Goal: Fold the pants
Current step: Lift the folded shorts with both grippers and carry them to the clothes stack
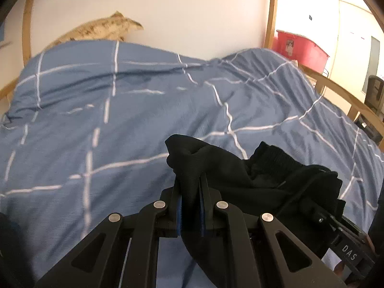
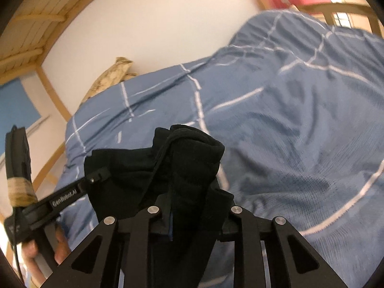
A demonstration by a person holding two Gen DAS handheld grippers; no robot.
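- Left gripper: closed on a fold of the black pants. In the left wrist view the cloth passes between the two blue-lined pads at lower centre, bunches above the fingertips, and hangs down below them.
- Right gripper: clamped on a thicker bunch of the same pants. In the right wrist view the fabric rises as a rolled hump at centre frame and drapes down between the linkage arms.
- Pants position: held between both grippers, above the blue bedspread with white grid lines. The ribbed waistband shows right of centre in the left wrist view.
- Orientation: the held edge runs from one gripper to the other, left to right across both frames. The full long axis of the garment cannot be determined; the rest hangs below the frame edge.
- In the right wrist view, the left gripper appears at lower left, with a hand on its handle.
- Surroundings: wooden bed frame, white wall, a tan patterned pillow at upper left, a red bin at upper right.
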